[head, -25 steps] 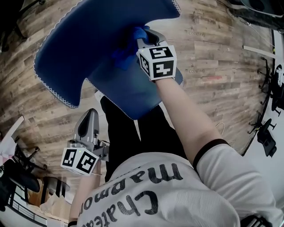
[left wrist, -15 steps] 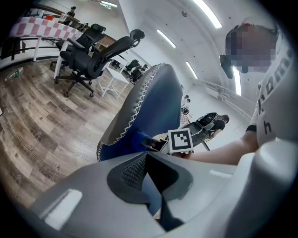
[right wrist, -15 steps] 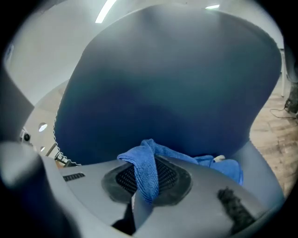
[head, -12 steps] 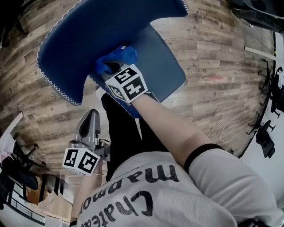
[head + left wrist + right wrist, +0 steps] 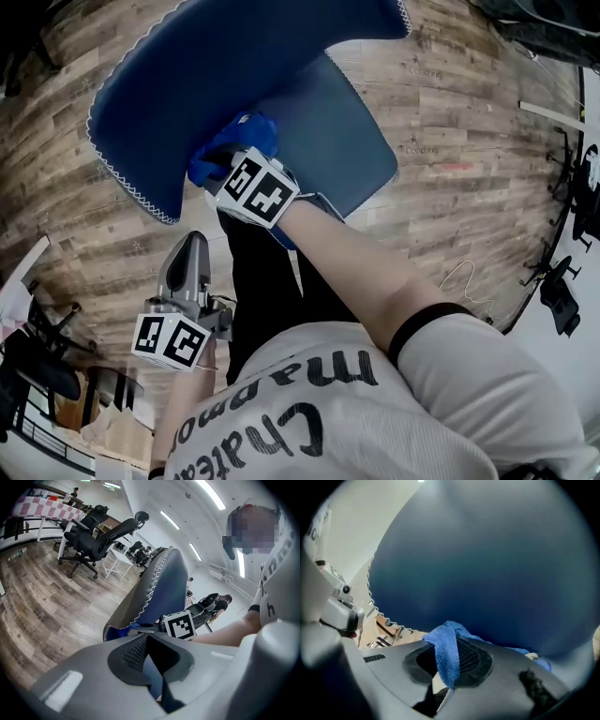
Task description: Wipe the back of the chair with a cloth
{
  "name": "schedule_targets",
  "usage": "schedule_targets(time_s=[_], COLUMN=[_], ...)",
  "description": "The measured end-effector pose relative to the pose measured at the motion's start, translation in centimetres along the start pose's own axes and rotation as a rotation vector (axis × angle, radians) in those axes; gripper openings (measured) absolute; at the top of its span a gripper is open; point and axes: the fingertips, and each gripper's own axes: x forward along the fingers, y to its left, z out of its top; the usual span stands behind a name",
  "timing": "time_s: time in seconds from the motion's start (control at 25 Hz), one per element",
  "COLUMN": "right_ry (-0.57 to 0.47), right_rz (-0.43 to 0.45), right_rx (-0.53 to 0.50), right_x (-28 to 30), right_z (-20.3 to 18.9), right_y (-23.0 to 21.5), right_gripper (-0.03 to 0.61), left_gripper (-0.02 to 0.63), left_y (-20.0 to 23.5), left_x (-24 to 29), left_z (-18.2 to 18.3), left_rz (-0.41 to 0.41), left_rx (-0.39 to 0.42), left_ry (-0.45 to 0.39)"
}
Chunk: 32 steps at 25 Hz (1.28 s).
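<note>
A blue padded chair back with a white stitched edge fills the top of the head view, and its seat lies behind it. My right gripper is shut on a blue cloth and presses it against the lower part of the chair back. In the right gripper view the cloth drapes over the pads, with the chair back close ahead. My left gripper hangs lower left, shut and holding nothing, apart from the chair. The left gripper view shows the chair back edge-on.
A wooden plank floor surrounds the chair. The person's black trousers stand right behind it. Black office chairs and desks stand further off at the left, and more chair bases sit at the right edge.
My right gripper has carried the cloth leftward and down across the chair back, from near its right edge to its lower left part. The left gripper has stayed still.
</note>
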Motion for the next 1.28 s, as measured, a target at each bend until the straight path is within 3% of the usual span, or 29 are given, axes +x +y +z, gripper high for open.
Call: schedule_targets(time_s=[0.16, 0.48, 0.76, 1.28], right_ry=[0.025, -0.032, -0.013, -0.170], right_rz=[0.010, -0.177, -0.245, -0.610], right_rx=[0.017, 0.139, 0.127, 0.415], right_x=[0.0, -5.0, -7.9, -18.6], right_z=[-0.2, 0.8, 0.1, -2.0], right_y=[-1.5, -11.5, -15.4, -27.1], right_gripper=[0.049, 0.049, 0.049, 0.049], left_gripper=[0.003, 0.003, 0.003, 0.004], left_y=[0.1, -0.4, -1.3, -4.7], left_x=[0.3, 1.7, 3.4, 6.3], left_z=[0.1, 0.5, 1.0, 0.0], left_rz=[0.002, -0.004, -0.011, -0.024], left_rx=[-0.001, 0.001, 0.007, -0.019], left_ry=[0.004, 0.023, 0.027, 0.017])
